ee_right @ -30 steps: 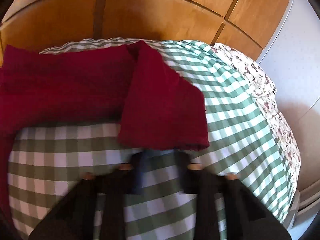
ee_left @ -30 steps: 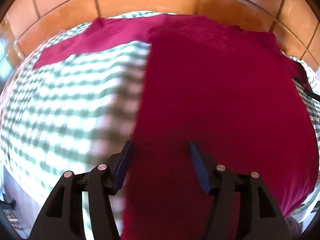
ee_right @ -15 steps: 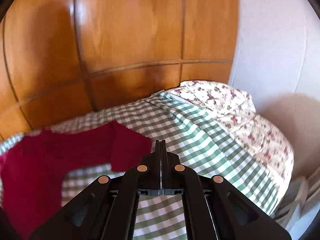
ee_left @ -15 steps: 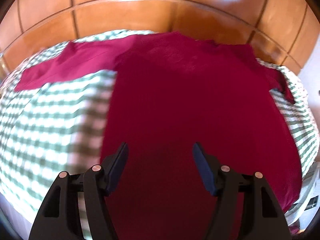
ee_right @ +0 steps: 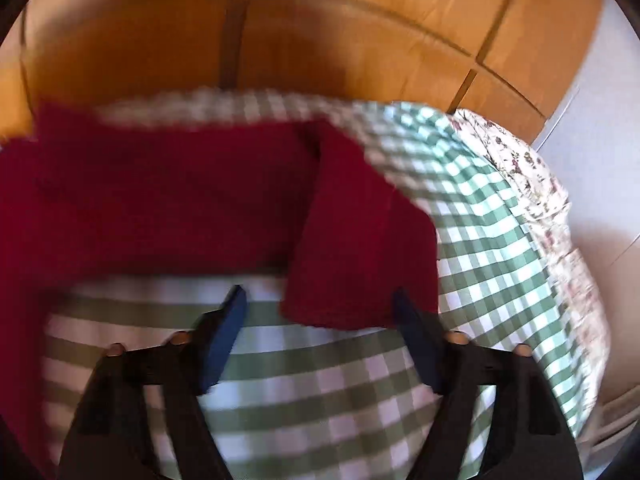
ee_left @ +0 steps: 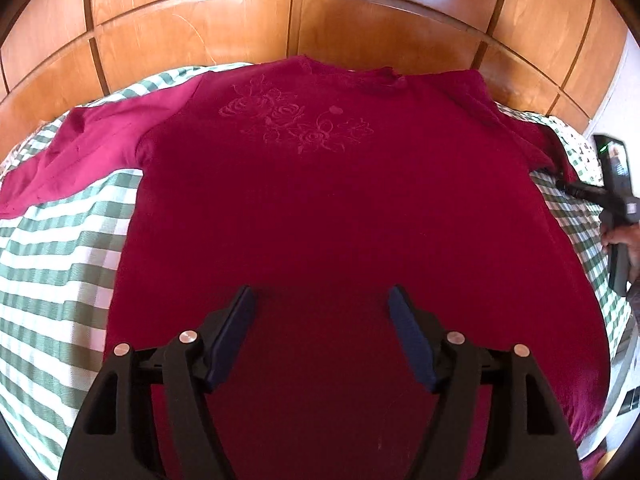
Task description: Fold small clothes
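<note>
A dark red sweater [ee_left: 328, 208] with a rose pattern on its chest lies flat on the green-and-white checked bedspread [ee_left: 60, 264]. Its left sleeve [ee_left: 88, 148] stretches out sideways. My left gripper [ee_left: 320, 292] hovers over the sweater's lower body; its jaws are opening and grip nothing. In the blurred right wrist view the other sleeve [ee_right: 360, 236] is folded, with its cuff toward me. My right gripper [ee_right: 319, 294] has its jaws opening, and the cuff edge lies between the fingertips unpressed. The right gripper [ee_left: 562, 182] also shows at that sleeve in the left wrist view.
Wooden panels [ee_left: 304, 20] rise behind the bed. A floral sheet [ee_right: 536, 184] covers the bed's far right, beside a white wall [ee_right: 600, 120]. A hand [ee_left: 624, 240] holds the right gripper's handle at the bed's right edge.
The left gripper slid right, from the sweater's left edge to over its middle, jaws slightly wider. The right gripper, shut and raised half a second ago, dropped back to the cuff and opened.
</note>
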The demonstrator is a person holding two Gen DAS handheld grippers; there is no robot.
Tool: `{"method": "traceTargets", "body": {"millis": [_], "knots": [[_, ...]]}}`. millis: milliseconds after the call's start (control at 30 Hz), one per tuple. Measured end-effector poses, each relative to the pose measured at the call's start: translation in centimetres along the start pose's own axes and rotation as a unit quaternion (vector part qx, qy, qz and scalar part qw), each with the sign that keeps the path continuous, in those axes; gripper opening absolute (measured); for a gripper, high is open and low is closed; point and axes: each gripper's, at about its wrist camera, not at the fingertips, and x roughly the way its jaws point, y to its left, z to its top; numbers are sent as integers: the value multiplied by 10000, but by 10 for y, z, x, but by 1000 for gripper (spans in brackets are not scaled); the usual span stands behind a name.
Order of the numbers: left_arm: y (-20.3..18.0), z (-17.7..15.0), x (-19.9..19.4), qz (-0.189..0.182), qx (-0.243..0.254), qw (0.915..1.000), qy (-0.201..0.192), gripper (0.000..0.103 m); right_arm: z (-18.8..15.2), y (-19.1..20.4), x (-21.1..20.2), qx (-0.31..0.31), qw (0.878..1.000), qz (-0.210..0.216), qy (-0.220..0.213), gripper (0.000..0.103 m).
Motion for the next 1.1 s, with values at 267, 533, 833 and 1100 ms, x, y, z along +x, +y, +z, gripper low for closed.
{"method": "traceTargets", "body": {"millis": [267, 533, 833, 1100], "knots": [[1, 1, 5, -114, -48, 9999, 11, 74, 5, -87, -92, 1171, 9881, 487, -873, 8], [3, 5, 7, -173, -141, 9997, 61, 75, 12, -178, -118, 2208, 9699, 320, -979, 8], [4, 4, 6, -80, -93, 9999, 103, 75, -13, -205, 6, 2762, 9603, -24, 396, 9], [7, 1, 4, -32, -127, 9999, 58, 75, -68, -174, -25, 3828, 9171, 1110, 47, 72]]}}
